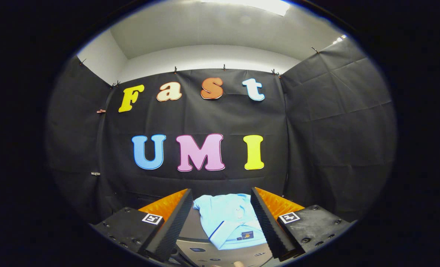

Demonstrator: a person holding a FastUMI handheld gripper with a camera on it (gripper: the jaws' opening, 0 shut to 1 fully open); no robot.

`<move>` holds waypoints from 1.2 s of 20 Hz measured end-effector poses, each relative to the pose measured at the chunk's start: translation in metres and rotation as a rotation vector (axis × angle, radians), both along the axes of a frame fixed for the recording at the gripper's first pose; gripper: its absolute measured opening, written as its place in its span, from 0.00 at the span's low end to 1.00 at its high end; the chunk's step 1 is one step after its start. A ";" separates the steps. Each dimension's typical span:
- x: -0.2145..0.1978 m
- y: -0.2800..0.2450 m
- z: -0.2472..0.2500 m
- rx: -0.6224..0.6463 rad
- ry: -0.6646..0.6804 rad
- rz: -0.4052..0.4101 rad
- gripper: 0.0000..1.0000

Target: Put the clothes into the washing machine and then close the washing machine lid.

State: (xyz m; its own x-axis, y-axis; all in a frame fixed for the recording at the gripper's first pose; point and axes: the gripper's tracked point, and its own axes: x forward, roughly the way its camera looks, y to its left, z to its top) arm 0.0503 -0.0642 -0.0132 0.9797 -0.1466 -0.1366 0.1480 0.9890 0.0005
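Observation:
A light blue folded shirt (pixel 229 218) with a dark trim and a small dark patch lies on the grey top of the washing machine (pixel 192 231), below and between my two fingers. My gripper (pixel 221 194) is open, held above the shirt with its fingers spread on either side of it, touching nothing. The front strip of the washing machine with small markings shows under the shirt, close to me.
The black cloth wall of the booth stands just beyond the shirt and wraps around left and right. A white ceiling is above it. A fingertip of a person (pixel 238 264) shows at the very near edge of the machine.

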 end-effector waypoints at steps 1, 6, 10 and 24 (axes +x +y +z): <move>0.010 -0.005 -0.002 -0.003 0.011 -0.005 0.98; 0.053 -0.023 -0.018 0.024 0.084 -0.002 0.98; 0.098 -0.045 -0.034 0.037 0.156 -0.011 0.98; 0.201 -0.074 -0.165 0.059 0.540 0.004 0.99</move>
State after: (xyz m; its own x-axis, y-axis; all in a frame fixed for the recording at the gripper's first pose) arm 0.2510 -0.1378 -0.1779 0.7682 -0.1200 -0.6289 0.1387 0.9901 -0.0195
